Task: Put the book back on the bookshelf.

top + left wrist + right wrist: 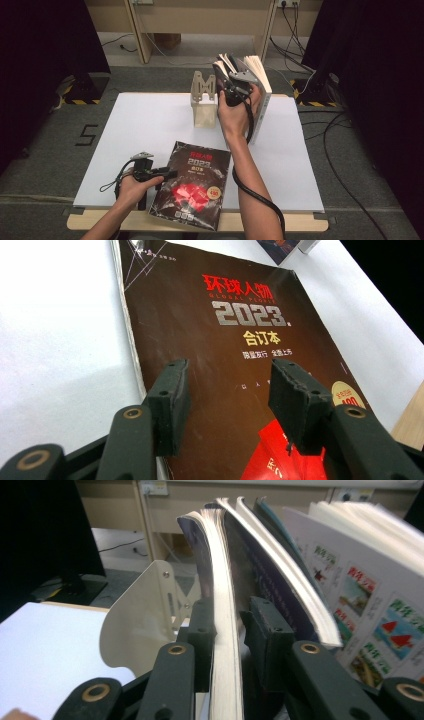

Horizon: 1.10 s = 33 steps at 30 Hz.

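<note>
A dark magazine (192, 185) (225, 330) with red and silver lettering lies flat near the table's front edge. My left gripper (167, 174) (227, 385) rests at its left side, open, its jaws over the cover with nothing between them. At the back, several books stand upright to the right of a cream bookend (202, 100) (135, 620). My right gripper (226, 72) (230, 625) reaches among them from the near side. A thin curved book (225, 570) stands between its jaws. The left pad lies against it and a narrow gap shows at the right pad.
A thick white book (262, 95) (360, 590) with colourful pictures leans at the right end of the row. The white table top (140, 130) has a wooden front edge. Cables run over the grey floor at right, and a "5" mark (86, 135) lies at left.
</note>
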Each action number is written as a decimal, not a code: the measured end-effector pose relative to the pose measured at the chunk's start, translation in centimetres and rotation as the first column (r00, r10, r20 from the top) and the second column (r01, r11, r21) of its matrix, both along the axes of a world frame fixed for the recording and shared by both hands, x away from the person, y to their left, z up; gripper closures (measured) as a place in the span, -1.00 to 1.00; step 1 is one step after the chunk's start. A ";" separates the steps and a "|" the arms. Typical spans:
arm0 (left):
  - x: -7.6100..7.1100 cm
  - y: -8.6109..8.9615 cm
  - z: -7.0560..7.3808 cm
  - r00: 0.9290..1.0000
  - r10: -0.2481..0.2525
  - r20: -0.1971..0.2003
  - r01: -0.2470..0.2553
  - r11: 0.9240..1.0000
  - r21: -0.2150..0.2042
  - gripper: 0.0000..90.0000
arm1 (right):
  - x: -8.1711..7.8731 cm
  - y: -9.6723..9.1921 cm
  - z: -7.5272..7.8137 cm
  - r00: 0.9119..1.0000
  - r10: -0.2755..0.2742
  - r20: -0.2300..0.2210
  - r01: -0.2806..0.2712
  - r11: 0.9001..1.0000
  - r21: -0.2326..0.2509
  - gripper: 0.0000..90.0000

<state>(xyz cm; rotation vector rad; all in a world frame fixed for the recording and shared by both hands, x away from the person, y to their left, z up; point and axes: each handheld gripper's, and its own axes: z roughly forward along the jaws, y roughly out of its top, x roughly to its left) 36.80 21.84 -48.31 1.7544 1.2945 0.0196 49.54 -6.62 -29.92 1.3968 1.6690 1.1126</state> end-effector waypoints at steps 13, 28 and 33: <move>0.1 0.1 -0.1 1.000 0.000 -0.001 0.000 1.000 0.004 0.10 | 0.7 0.6 -0.1 0.999 -0.020 -0.050 0.016 0.998 -0.062 0.84; 0.1 0.1 -0.2 1.000 -0.004 -0.003 0.004 1.000 -0.001 0.10 | 1.8 1.0 -0.3 0.999 -0.047 0.023 0.048 0.998 -0.040 0.85; 0.1 0.2 -0.2 1.000 -0.005 -0.005 0.005 1.000 -0.003 0.10 | 2.1 1.1 -0.3 0.997 -0.065 0.035 0.066 0.997 -0.044 0.85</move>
